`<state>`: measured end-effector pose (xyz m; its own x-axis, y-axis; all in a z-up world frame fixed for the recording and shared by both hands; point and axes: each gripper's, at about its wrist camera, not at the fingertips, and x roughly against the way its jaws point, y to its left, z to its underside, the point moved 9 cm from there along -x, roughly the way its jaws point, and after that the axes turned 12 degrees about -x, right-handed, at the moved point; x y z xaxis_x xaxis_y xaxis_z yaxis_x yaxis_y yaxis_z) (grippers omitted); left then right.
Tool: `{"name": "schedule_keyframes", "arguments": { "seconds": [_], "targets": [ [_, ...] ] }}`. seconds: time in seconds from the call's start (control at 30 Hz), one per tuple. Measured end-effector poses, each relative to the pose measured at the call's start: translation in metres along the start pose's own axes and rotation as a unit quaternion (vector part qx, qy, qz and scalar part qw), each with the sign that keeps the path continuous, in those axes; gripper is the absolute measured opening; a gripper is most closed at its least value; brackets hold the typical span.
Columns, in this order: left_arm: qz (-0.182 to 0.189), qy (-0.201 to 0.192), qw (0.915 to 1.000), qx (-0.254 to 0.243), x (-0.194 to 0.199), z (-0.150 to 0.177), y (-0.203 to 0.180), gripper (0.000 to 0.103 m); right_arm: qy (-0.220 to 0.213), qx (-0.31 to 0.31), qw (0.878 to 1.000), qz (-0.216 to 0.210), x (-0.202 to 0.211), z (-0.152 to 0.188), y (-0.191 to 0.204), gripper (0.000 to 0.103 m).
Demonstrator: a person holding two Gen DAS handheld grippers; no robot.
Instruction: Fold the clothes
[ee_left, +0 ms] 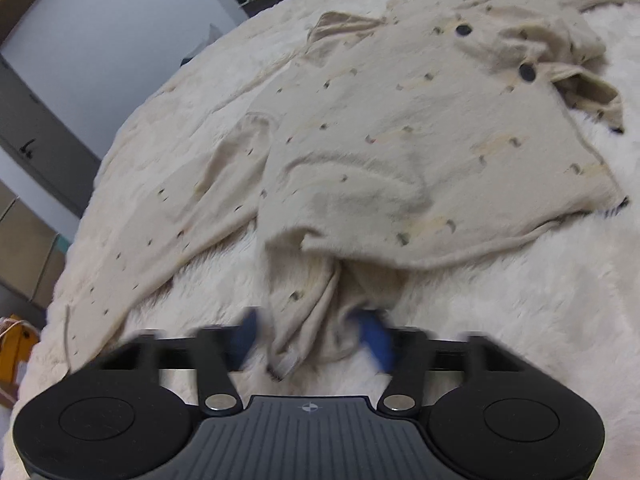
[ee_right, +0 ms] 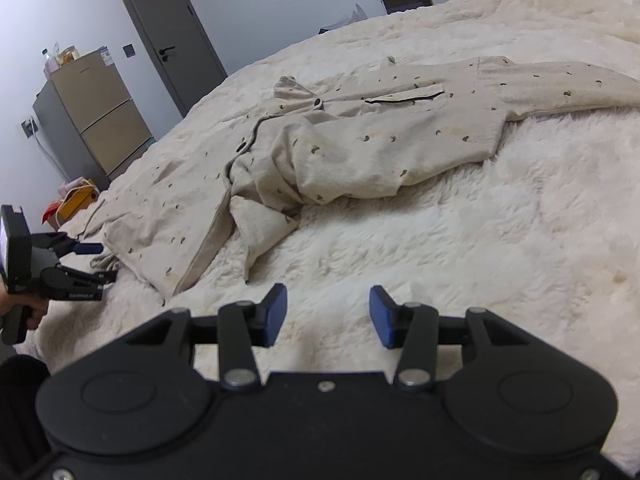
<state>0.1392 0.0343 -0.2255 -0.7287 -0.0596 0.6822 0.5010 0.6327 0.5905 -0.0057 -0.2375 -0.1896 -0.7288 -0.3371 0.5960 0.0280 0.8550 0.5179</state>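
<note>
Blue pads of the left gripper (ee_left: 312, 336) pinch a bunched fold of the beige pyjama top (ee_left: 400, 140), right at its near edge on the fluffy cream blanket (ee_left: 540, 320). Over on the other side, the right gripper (ee_right: 328, 316) hangs spread and empty above bare blanket, well short of the cloth. And the garment? Rumpled, sleeves flung wide, dark buttons (ee_left: 463, 30) showing, no tidy crease anywhere. By my reckoning the folding has barely begun; nearly everything is left.
</note>
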Motion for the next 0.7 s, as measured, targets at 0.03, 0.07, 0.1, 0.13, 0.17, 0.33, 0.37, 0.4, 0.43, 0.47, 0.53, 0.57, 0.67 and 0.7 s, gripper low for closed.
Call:
{"name": "schedule_keyframes", "arguments": {
  "seconds": [0.03,0.07,0.1,0.13,0.17,0.33,0.37,0.4,0.43,0.47,0.53,0.57,0.67,0.7],
  "targets": [
    [0.0,-0.006,1.0,-0.004,0.002,-0.003,-0.001,0.017,0.0,0.0,1.0,0.0,0.0,0.0,0.0,0.045],
    [-0.002,-0.013,0.9999,-0.011,0.005,-0.007,-0.001,0.017,-0.001,0.002,1.0,0.0,0.0,0.0,0.001,0.045],
    [-0.007,-0.022,0.9996,-0.018,0.011,-0.011,0.0,0.017,-0.001,0.003,1.0,-0.001,0.0,0.0,0.001,0.044],
    [-0.004,-0.027,0.9995,-0.014,0.014,-0.013,0.002,0.017,-0.001,0.003,1.0,-0.001,0.0,0.0,0.001,0.044],
    [0.002,-0.032,0.9995,-0.008,0.017,-0.015,0.003,0.012,-0.001,0.003,1.0,-0.001,0.0,0.0,0.001,0.044],
    [0.005,-0.068,0.9977,-0.001,0.041,-0.03,0.009,0.006,-0.001,0.024,1.0,0.005,-0.003,0.002,0.004,0.045],
    [-0.002,-0.072,0.9973,-0.012,0.044,-0.033,0.009,0.006,0.0,0.037,0.999,0.007,-0.005,0.005,0.008,0.045],
    [-0.014,-0.073,0.9968,-0.029,0.047,-0.035,0.007,0.01,0.001,0.05,0.999,0.008,-0.006,0.007,0.012,0.046],
    [-0.039,-0.069,0.9949,-0.063,0.048,-0.037,0.002,0.016,0.004,0.067,0.998,0.007,-0.011,0.009,0.019,0.047],
    [-0.06,-0.063,0.9917,-0.094,0.048,-0.038,-0.002,0.041,0.009,0.085,0.996,0.005,-0.016,0.011,0.026,0.047],
    [-0.065,-0.063,0.9888,-0.119,0.047,-0.038,-0.011,0.05,0.008,0.111,0.994,0.006,-0.022,0.01,0.036,0.05],
    [-0.048,-0.077,0.9873,-0.131,0.049,-0.038,-0.022,0.05,0.006,0.129,0.992,0.012,-0.029,0.008,0.043,0.053],
    [-0.001,-0.116,0.9762,-0.183,0.057,-0.044,-0.065,0.05,0.007,0.168,0.985,0.031,-0.048,0.004,0.059,0.053],
    [0.011,-0.126,0.9715,-0.2,0.058,-0.046,-0.078,0.05,0.014,0.178,0.983,0.039,-0.055,0.005,0.062,0.053]
  ]
}}
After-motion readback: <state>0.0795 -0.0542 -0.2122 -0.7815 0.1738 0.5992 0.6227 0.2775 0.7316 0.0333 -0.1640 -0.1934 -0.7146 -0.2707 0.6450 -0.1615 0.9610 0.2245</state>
